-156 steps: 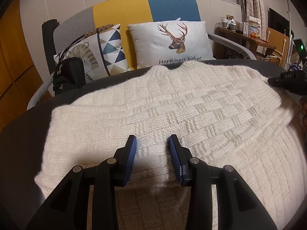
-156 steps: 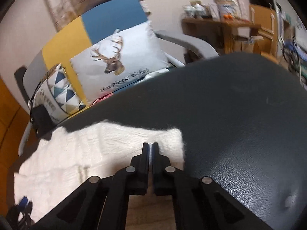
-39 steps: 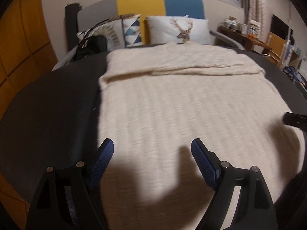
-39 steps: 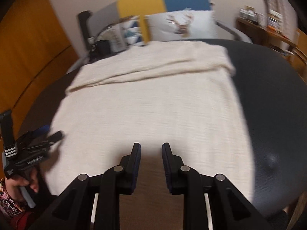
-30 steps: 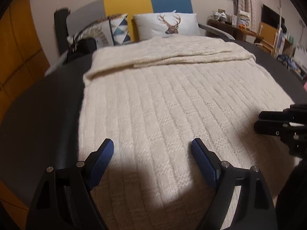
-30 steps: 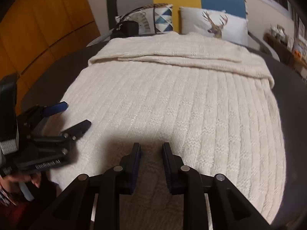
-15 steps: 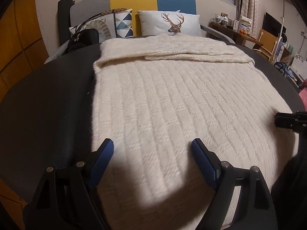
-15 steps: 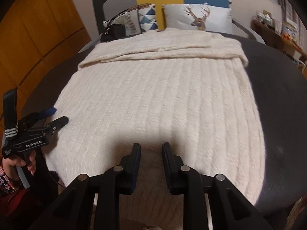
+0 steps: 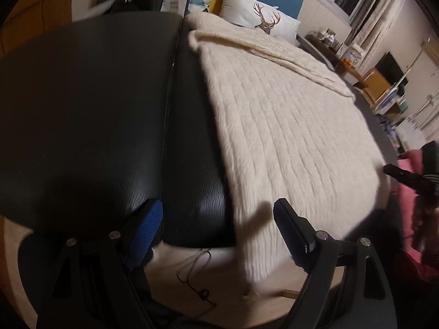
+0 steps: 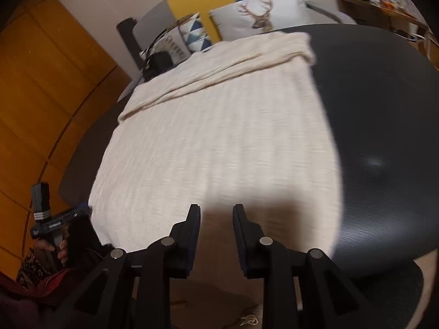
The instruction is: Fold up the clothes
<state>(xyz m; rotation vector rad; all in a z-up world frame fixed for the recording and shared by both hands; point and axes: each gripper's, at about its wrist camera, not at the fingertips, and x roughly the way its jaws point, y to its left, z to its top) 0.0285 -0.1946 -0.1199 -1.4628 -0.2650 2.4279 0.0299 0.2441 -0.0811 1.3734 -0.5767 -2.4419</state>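
We saw one cream knitted sweater (image 9: 288,126) lying flat on one round black tabletop (image 9: 96,104), with a folded band of knit lying across its far end and its near hem hanging over the tabletop's near edge. In the left wrist view the sweater covered the right part of the tabletop, while the left part was bare.

We counted two tongs. The left tongs (image 9: 218,227) were spread wide, their two blue-padded fingers (image 9: 145,230) well apart and gripping nothing; they hovered at the near edge by the sweater's near left corner. The right tongs (image 10: 216,227) were parted by a narrower gap, also empty, and sat over the sweater's near hem. In the right wrist view the left tongs showed at the lower left, held in a hand (image 10: 56,249).

Beyond the tabletop stood one sofa (image 10: 197,5) in grey, yellow and blue panels, carrying two cushions: a deer cushion (image 9: 260,19) and a triangle-patterned cushion (image 10: 192,35). One black bag (image 10: 156,64) sat beside the patterned one.
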